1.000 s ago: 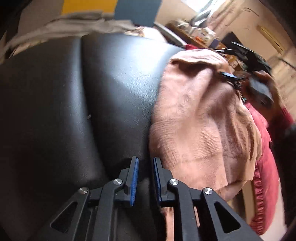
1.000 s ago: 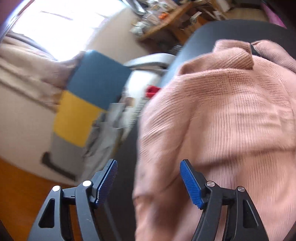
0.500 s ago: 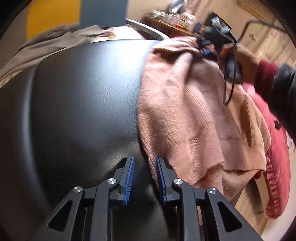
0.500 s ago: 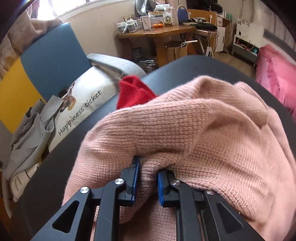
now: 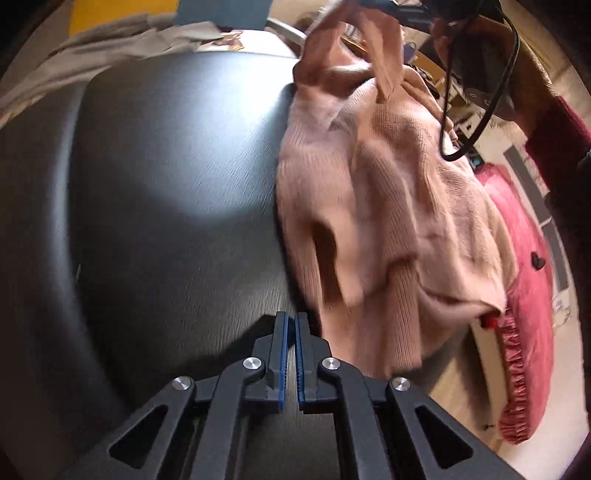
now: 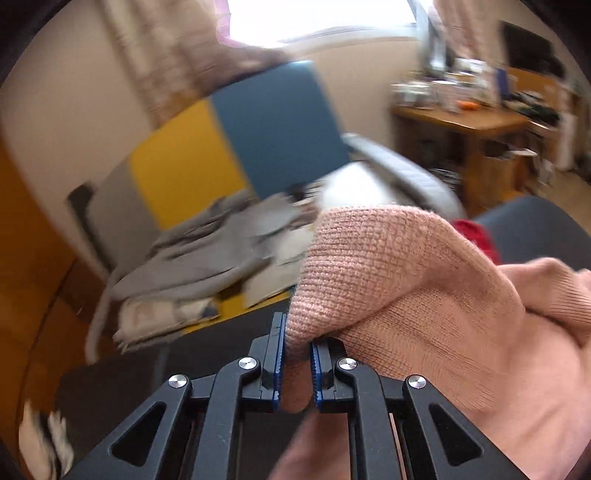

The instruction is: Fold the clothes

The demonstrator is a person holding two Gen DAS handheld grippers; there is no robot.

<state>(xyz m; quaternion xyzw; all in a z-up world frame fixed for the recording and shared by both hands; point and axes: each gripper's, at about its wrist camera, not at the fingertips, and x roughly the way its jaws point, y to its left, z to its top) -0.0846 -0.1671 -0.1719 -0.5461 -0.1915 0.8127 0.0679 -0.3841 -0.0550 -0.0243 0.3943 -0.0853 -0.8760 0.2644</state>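
Right wrist view: the right tool [image 6: 297, 363] pinches a fold of the pink sweater [image 6: 424, 295], lifting it off the black counter [image 5: 166, 184]. Beside the sweater, the left tool [image 5: 291, 354] hovers nearly closed, gripping nothing.

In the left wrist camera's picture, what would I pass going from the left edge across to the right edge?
Black table top → left hand-held gripper, shut and empty → pink knitted sweater, lifted at its top by the right hand-held gripper → pink ruffled cushion.
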